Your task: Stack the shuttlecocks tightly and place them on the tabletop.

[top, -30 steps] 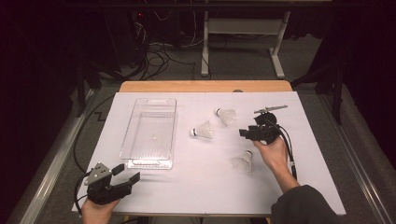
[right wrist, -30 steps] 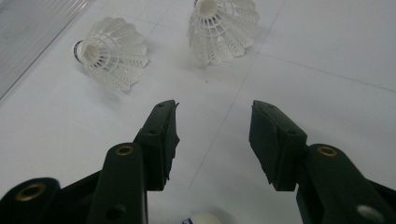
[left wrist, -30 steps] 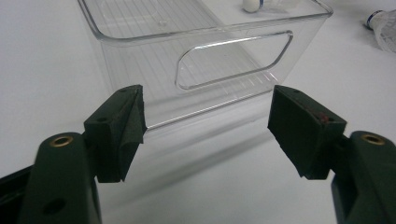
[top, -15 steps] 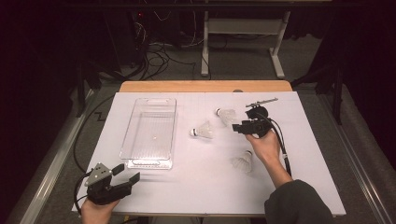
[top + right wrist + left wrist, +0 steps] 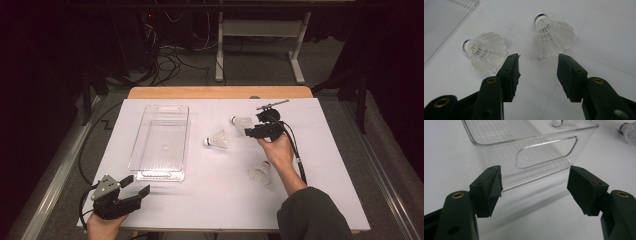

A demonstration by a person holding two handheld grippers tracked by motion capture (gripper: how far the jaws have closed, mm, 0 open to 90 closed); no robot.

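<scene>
Three white shuttlecocks lie on the white tabletop right of a clear plastic bin (image 5: pixel 160 137). My right gripper (image 5: pixel 250 131) is open and empty, its jaws pointing left just short of the far shuttlecock (image 5: pixel 242 122). In the right gripper view that shuttlecock (image 5: pixel 552 37) lies just beyond the open jaws of the right gripper (image 5: pixel 537 67), with the middle shuttlecock (image 5: pixel 485 52) off to their left. The middle shuttlecock (image 5: pixel 217 141) lies nearer the bin, and a third (image 5: pixel 260 173) lies under the right wrist. My left gripper (image 5: pixel 136 185) rests open near the front left edge, facing the bin's handle end (image 5: pixel 544 152).
The bin holds nothing. A wooden strip (image 5: pixel 220 92) borders the table's far edge, with cables and frame legs on the dark floor beyond. The right gripper's cable (image 5: pixel 299 162) trails along the forearm. Bare white surface lies between the bin and the shuttlecocks.
My right gripper has moved away from the person and slightly left, closing in on the far shuttlecock. The left gripper has stayed where it was.
</scene>
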